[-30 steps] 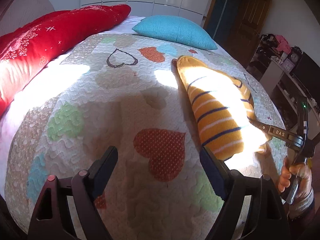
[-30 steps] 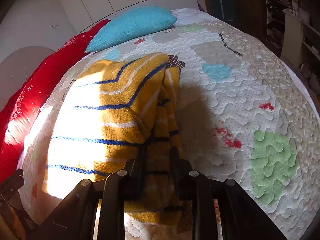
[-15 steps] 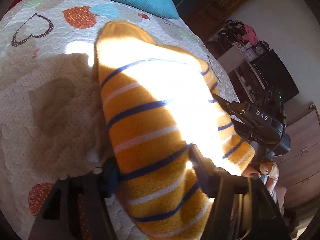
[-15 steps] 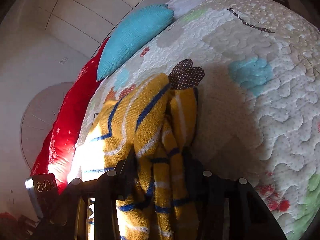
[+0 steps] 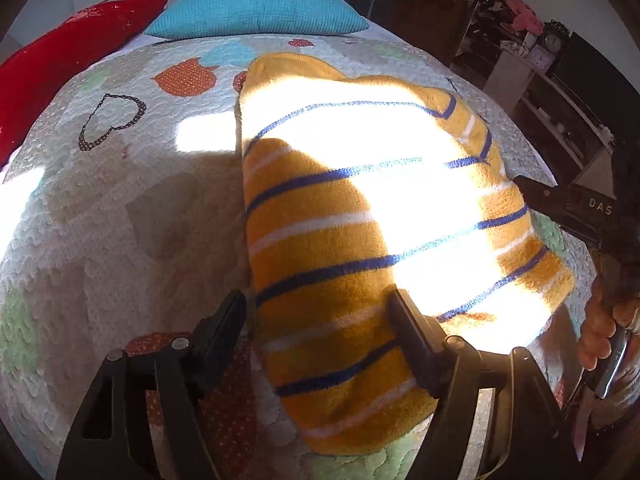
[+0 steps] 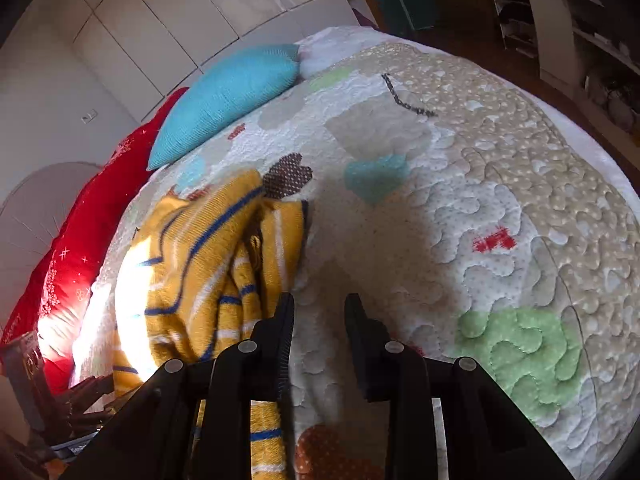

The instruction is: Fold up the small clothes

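A yellow knitted sweater (image 5: 360, 216) with blue and white stripes lies folded on the quilted bedspread (image 5: 120, 208). My left gripper (image 5: 320, 332) is open, its fingers straddling the sweater's near left edge. In the right wrist view the sweater (image 6: 208, 264) lies bunched to the left. My right gripper (image 6: 320, 320) is open and empty over bare quilt (image 6: 480, 200), its left finger beside the sweater's edge. The right gripper (image 5: 560, 204) also shows in the left wrist view, at the sweater's right side.
A teal pillow (image 5: 256, 8) and a red pillow (image 5: 72, 48) lie at the head of the bed. White wardrobe doors (image 6: 160, 40) stand behind. Shelves and clutter (image 5: 560, 92) stand past the bed's right edge.
My right gripper has let go of the sweater and opened, now beside it over the quilt. My left gripper moved onto the sweater's near edge and stays open around it.
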A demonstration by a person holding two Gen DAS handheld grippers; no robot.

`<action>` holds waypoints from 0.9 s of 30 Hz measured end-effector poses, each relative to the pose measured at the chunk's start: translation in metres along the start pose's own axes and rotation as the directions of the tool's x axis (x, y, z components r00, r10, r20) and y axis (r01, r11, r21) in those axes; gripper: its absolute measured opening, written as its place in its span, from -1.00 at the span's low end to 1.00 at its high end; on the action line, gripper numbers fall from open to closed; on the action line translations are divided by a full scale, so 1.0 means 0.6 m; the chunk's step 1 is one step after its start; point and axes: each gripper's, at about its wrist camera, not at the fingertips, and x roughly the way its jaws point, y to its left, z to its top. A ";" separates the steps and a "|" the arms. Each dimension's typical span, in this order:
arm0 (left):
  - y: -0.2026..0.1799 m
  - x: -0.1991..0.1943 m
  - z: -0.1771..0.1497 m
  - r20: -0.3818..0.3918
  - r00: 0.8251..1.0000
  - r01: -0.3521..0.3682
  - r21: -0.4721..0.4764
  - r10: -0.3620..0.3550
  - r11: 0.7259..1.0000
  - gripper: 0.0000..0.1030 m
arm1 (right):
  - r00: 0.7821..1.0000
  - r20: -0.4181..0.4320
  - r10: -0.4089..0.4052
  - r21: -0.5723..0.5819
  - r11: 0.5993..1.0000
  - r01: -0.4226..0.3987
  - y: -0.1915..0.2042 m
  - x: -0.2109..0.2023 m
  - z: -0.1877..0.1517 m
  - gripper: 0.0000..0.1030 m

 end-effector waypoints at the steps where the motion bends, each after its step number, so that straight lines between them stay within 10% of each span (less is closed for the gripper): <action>1: 0.003 -0.009 -0.003 0.007 1.000 0.010 -0.013 -0.010 1.000 0.50 | 0.999 0.029 0.016 -0.016 1.000 -0.016 0.009 -0.020 0.002 -0.42; 10: 0.023 -0.159 -0.088 0.234 0.964 -0.114 -0.061 0.125 0.992 0.62 | 0.989 -0.029 0.143 -0.209 0.967 -0.146 0.169 0.006 -0.008 -0.39; 13: 0.015 -0.226 -0.119 0.376 0.879 -0.293 -0.061 0.294 0.954 0.75 | 0.997 -0.044 -0.062 -0.226 0.973 0.051 0.151 0.055 -0.031 -0.43; 16: 0.015 -0.285 -0.146 0.522 0.768 -0.379 -0.095 0.370 0.921 1.00 | 0.998 -0.021 -0.063 -0.164 0.985 0.059 0.116 0.045 -0.045 -0.40; 18: 0.019 -0.309 -0.153 0.580 0.723 -0.383 -0.118 0.376 0.916 1.00 | 0.994 -0.011 -0.105 -0.160 0.982 0.101 0.113 0.020 -0.058 0.00; 20: 0.013 -0.321 -0.160 0.591 0.730 -0.342 -0.117 0.342 0.932 1.00 | 0.997 0.005 -0.082 -0.150 0.985 0.082 0.114 -0.009 -0.076 0.00; 27: -0.026 -0.297 -0.179 0.484 0.861 -0.168 -0.017 0.155 0.986 1.00 | 0.996 0.081 -0.042 -0.123 0.991 0.052 0.113 -0.091 -0.161 0.03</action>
